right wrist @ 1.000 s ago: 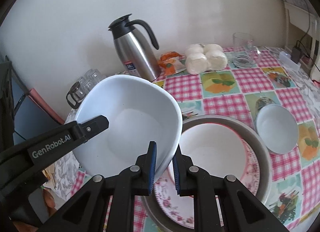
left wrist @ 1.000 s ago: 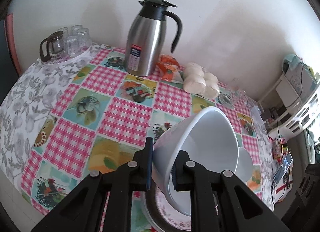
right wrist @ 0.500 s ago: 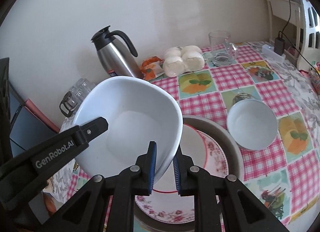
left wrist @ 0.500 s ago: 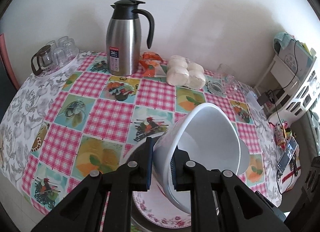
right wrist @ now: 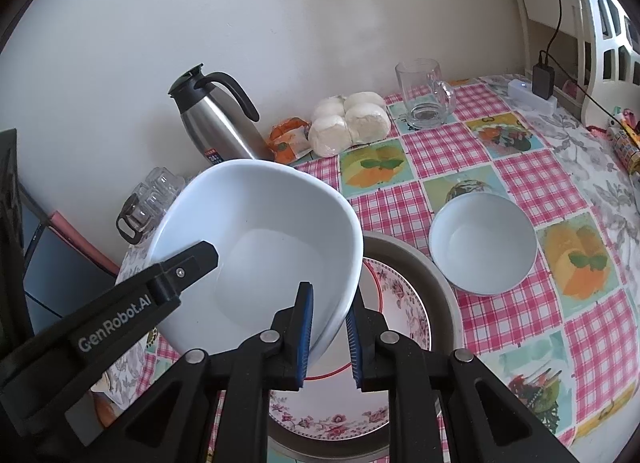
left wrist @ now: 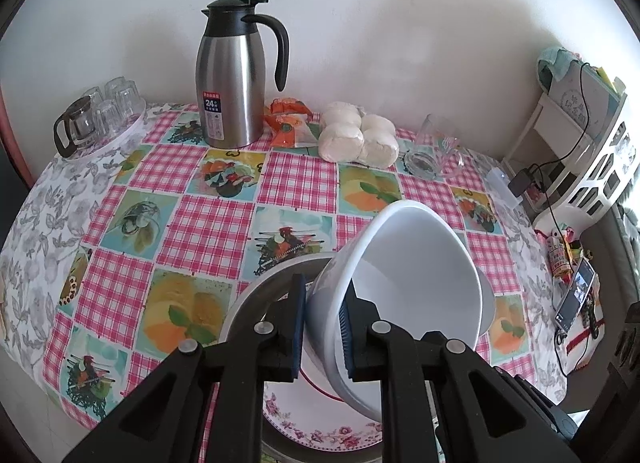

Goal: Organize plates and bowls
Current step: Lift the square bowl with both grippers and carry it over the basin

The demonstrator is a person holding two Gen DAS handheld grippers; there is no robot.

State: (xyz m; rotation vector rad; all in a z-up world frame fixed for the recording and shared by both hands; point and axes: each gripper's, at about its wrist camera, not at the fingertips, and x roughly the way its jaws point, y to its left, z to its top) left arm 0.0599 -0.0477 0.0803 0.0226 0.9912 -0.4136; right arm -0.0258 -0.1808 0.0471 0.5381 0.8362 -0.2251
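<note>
Left wrist view: the left gripper [left wrist: 323, 327] pinches the near rim of the large white bowl [left wrist: 416, 287], which tilts above the floral plate [left wrist: 320, 423] in its grey dish [left wrist: 256, 299].

Right wrist view: only here the small white bowl [right wrist: 483, 243] shows whole, right of the dish. The right gripper [right wrist: 329, 337] clamps the large bowl's opposite rim, above the plate.

A plain cream wall [left wrist: 360, 23] is standing behind the tabletop [left wrist: 208, 223], which is wearing a pink checked cloth. A white openwork shelf unit [left wrist: 600, 167] is sitting beside it in soft daylight.
</note>
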